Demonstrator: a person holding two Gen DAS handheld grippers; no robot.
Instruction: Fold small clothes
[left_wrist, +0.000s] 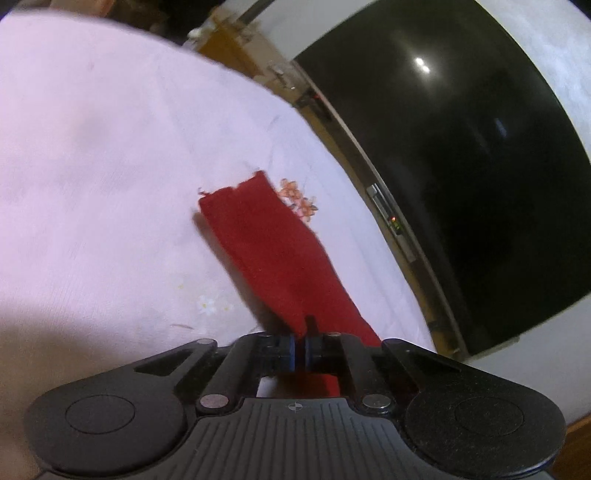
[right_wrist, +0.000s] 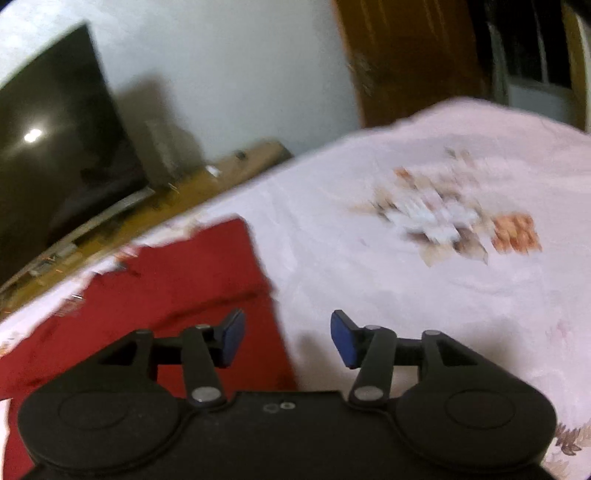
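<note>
Red knit fabric, a small piece of clothing (left_wrist: 269, 254), lies stretched out on a pale pink bedsheet with scattered flower prints (left_wrist: 92, 147). In the left wrist view it runs as a long band from its frayed far end, which rests flat on the sheet just beside a small orange flower print (left_wrist: 299, 201), back to the left gripper (left_wrist: 300, 349). That gripper's blue-padded fingers (left_wrist: 291, 349) are pressed together on the near end of the red cloth, with a fold of it rising between them and more of it showing under the black frame behind.

In the right wrist view the same red cloth (right_wrist: 166, 288) spreads wider across the lower left of the picture, flat on the sheet (right_wrist: 369, 258), its right edge running down between the two fingers. The right gripper (right_wrist: 288, 339) hovers over that edge with its blue pads (right_wrist: 343, 339) well apart; nothing is clamped between them, and whether the left pad touches the cloth beneath it cannot be told. This view is blurred.

Beyond the bed's edge stands a large dark television screen (left_wrist: 461, 166) against a white wall (right_wrist: 221, 74), reflecting a round light. A strip of wooden furniture (right_wrist: 236, 162) runs below it, and a brown wooden door (right_wrist: 406, 55) shows at the far side of the bed.
</note>
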